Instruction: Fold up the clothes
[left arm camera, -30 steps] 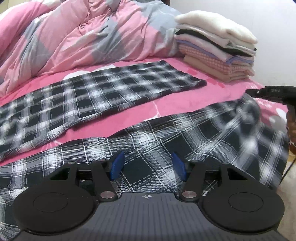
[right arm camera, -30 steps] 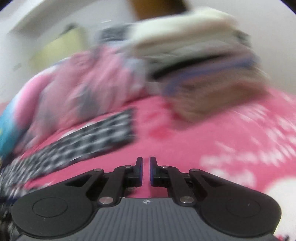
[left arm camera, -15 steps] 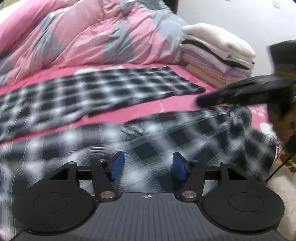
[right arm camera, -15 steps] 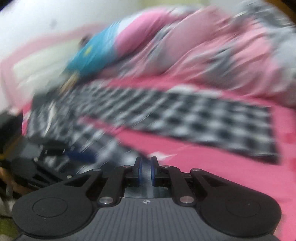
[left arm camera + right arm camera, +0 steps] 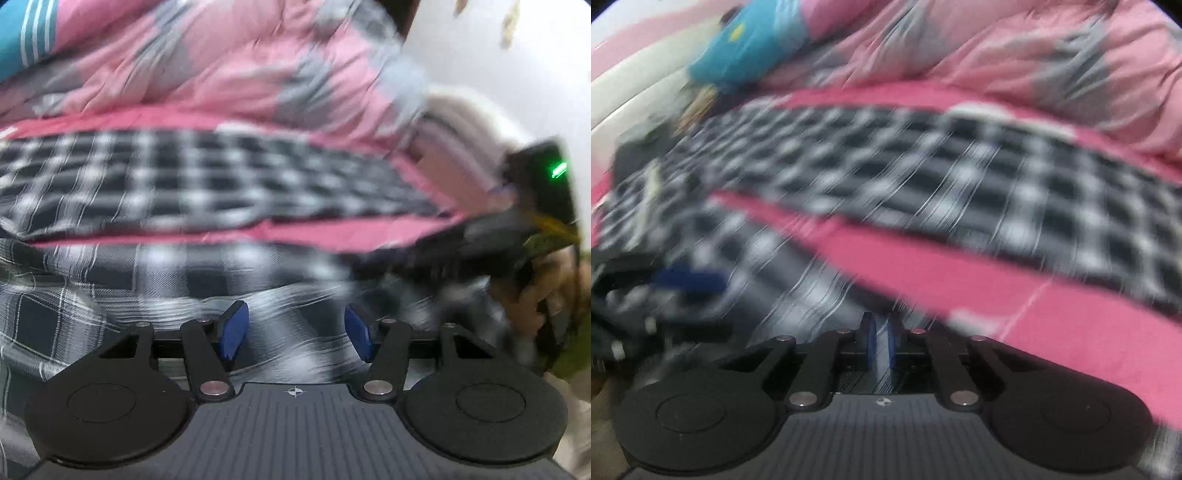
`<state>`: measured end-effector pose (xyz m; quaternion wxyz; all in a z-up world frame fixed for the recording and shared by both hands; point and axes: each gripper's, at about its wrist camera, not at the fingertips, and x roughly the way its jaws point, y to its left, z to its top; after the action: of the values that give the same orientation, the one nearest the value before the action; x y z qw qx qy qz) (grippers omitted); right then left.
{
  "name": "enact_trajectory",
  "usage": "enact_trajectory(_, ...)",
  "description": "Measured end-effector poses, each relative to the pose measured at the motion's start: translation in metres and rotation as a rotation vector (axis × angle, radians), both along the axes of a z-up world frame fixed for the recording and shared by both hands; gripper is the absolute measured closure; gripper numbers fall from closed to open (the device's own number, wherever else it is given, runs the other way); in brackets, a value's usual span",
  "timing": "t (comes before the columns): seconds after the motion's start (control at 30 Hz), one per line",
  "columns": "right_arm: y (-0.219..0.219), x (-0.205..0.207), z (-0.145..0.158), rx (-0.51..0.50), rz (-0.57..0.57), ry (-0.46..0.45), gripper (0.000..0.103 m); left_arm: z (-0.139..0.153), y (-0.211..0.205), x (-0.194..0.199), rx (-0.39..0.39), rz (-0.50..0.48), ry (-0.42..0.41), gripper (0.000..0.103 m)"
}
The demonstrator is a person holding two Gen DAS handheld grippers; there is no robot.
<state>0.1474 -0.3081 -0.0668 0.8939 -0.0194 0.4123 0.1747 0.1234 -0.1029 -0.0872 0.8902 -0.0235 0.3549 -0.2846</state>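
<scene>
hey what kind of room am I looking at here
Most likely a bedroom. The plaid garment lies spread on a pink bedsheet, with a rumpled pink and grey duvet bunched behind it, and a blurred stack of folded clothes beside that.

One black-and-white plaid garment (image 5: pixel 207 184) is lying spread across one pink bed (image 5: pixel 960 273), showing as two long plaid stretches. One pink-and-grey quilt (image 5: pixel 229 62) is bunching behind it, beside one blurred stack of folded clothes (image 5: pixel 458 147) and one blue pillow (image 5: pixel 753 40).
</scene>
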Motion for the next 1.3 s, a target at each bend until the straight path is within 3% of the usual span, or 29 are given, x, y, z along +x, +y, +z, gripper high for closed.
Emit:
enact_trajectory(0.1, -0.009, 0.004, 0.013, -0.107, -0.254, -0.1, 0.095, -0.001, -0.005, 0.01, 0.001, 0.017, -0.015, 0.046)
enact_trajectory(0.23, -0.08, -0.057, 0.042, 0.073, -0.432, -0.152, 0.086, -0.003, -0.012, 0.019, 0.036, 0.015, -0.03, 0.045)
enact_trajectory(0.3, -0.118, -0.094, 0.045, 0.069, -0.564, -0.149, 0.081, -0.004, -0.018, 0.023, 0.073, 0.011, -0.043, 0.045)
enact_trajectory(0.37, -0.158, -0.135, 0.041, 0.085, -0.688, -0.122, 0.079, 0.0, -0.021, 0.025, 0.091, 0.021, -0.052, 0.045)
enact_trajectory(0.5, -0.215, -0.219, 0.012, 0.273, -0.864, -0.059, 0.069, 0.014, -0.027, 0.027, 0.085, 0.033, -0.093, 0.045)
enact_trajectory(0.57, -0.22, -0.242, -0.001, 0.332, -0.878, -0.043, 0.065, 0.025, -0.044, 0.028, 0.075, -0.028, -0.118, 0.045)
enact_trajectory(0.7, -0.228, -0.267, -0.018, 0.4, -0.872, -0.061, 0.063, 0.035, -0.113, 0.029, 0.092, -0.281, -0.13, 0.045)
enact_trajectory(0.87, -0.23, -0.27, -0.015, 0.42, -0.809, -0.083, 0.063, 0.02, -0.214, 0.021, 0.23, -0.539, -0.213, 0.045)
enact_trajectory(1.03, -0.219, -0.271, -0.016, 0.42, -0.741, -0.088, 0.064, 0.007, -0.263, 0.01, 0.315, -0.681, -0.281, 0.046)
enact_trajectory(1.13, -0.219, -0.27, -0.023, 0.425, -0.739, -0.1, 0.073, 0.004, -0.275, 0.008, 0.326, -0.708, -0.28, 0.047)
enact_trajectory(1.2, -0.22, -0.273, -0.023, 0.432, -0.738, -0.115, 0.098, 0.004, -0.282, 0.003, 0.329, -0.733, -0.286, 0.055)
enact_trajectory(1.3, -0.221, -0.285, -0.022, 0.47, -0.747, -0.135, 0.099, 0.002, -0.285, -0.01, 0.348, -0.773, -0.34, 0.074)
